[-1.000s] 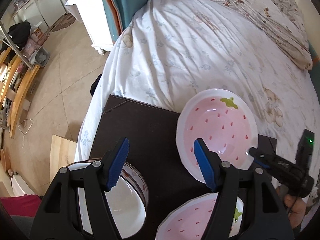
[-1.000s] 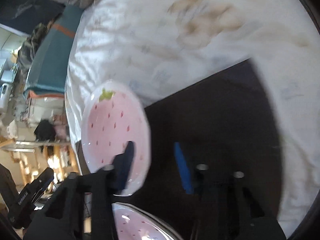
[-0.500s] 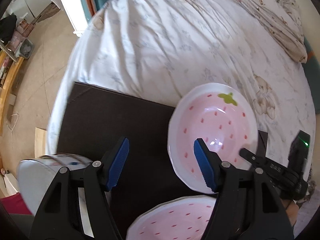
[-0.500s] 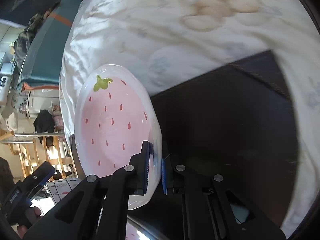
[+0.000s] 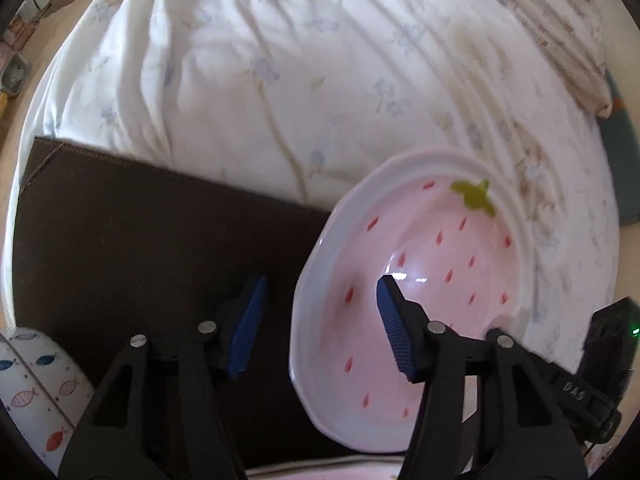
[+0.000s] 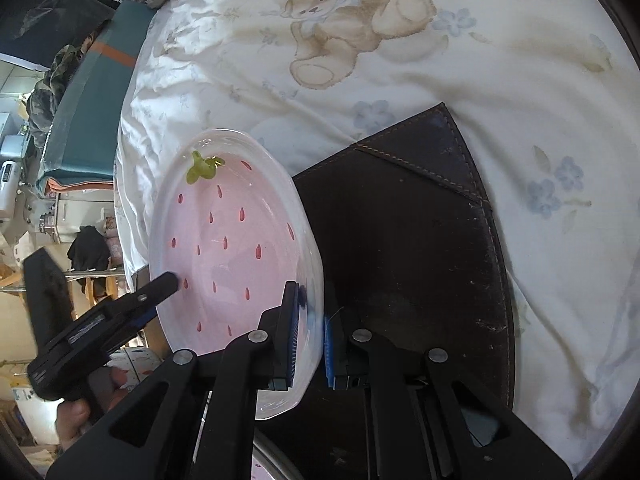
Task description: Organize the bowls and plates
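Note:
A pink strawberry-pattern bowl (image 5: 432,264) is held tilted above the dark brown mat (image 5: 140,240). My right gripper (image 6: 310,340) is shut on the bowl's (image 6: 228,240) near rim. My left gripper (image 5: 320,320) is open; its jaws straddle the bowl's left rim without touching it. A second strawberry plate (image 5: 328,470) peeks in at the bottom edge. A white bowl with fish drawings (image 5: 36,396) sits at the lower left of the mat.
The mat (image 6: 400,240) lies on a bed with a white flowered, teddy-bear print sheet (image 5: 280,60). A beige quilt (image 5: 560,20) lies at the far right. Furniture and floor show beyond the bed's left side (image 6: 60,200).
My right gripper closed on the strawberry bowl's rim and lifted it tilted. My left gripper moved forward and right, so its jaws now straddle the bowl's left rim.

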`<state>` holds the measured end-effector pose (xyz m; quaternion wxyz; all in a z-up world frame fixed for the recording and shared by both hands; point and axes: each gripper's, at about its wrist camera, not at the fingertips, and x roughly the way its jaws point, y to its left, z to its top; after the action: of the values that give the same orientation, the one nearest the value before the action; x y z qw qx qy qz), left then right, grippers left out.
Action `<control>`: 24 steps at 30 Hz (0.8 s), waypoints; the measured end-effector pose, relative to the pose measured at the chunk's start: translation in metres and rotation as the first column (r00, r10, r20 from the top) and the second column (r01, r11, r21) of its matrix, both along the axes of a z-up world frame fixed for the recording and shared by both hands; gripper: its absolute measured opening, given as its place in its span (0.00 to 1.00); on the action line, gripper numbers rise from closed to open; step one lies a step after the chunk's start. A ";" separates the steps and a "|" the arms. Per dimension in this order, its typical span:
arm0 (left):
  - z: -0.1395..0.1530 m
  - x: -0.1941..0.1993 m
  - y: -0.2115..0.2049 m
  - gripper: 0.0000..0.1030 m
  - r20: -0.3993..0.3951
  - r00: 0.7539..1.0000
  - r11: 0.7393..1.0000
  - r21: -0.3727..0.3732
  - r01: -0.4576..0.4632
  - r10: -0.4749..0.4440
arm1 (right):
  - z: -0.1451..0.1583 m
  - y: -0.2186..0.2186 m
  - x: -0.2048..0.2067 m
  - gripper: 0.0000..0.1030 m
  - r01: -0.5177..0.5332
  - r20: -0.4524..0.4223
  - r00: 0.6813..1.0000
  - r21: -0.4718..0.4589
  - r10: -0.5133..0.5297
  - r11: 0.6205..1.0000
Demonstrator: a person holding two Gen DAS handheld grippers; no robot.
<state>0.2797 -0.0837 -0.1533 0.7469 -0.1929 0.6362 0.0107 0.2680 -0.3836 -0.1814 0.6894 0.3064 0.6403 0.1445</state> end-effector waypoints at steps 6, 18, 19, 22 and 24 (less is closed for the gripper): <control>-0.001 0.000 -0.003 0.23 0.029 0.999 1.000 -0.004 0.017 -0.017 | -0.003 -0.002 0.002 0.11 0.004 -0.004 1.000 0.018 -0.004 1.000; 0.007 -0.004 0.006 0.19 0.074 0.997 0.999 -0.038 0.024 -0.022 | 0.010 0.010 0.000 0.18 -0.023 0.068 0.997 -0.106 0.031 0.994; 0.011 -0.005 0.006 0.19 0.084 0.996 0.999 -0.038 0.023 -0.020 | 0.010 0.009 0.000 0.18 -0.020 0.065 0.998 -0.095 0.027 0.995; 0.022 -0.006 0.003 0.19 0.104 0.994 0.999 -0.020 0.031 -0.029 | 0.010 0.005 0.001 0.14 -0.029 0.056 0.998 -0.047 0.032 0.998; 0.028 -0.007 0.002 0.19 0.116 0.992 0.999 -0.018 0.043 -0.041 | 0.017 0.005 0.000 0.15 -0.029 0.079 0.996 -0.067 0.034 0.997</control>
<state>0.2727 -0.0816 -0.1252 0.7806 -0.1875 0.5958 -0.0228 0.2683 -0.3790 -0.1644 0.7217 0.2676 0.6215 0.1463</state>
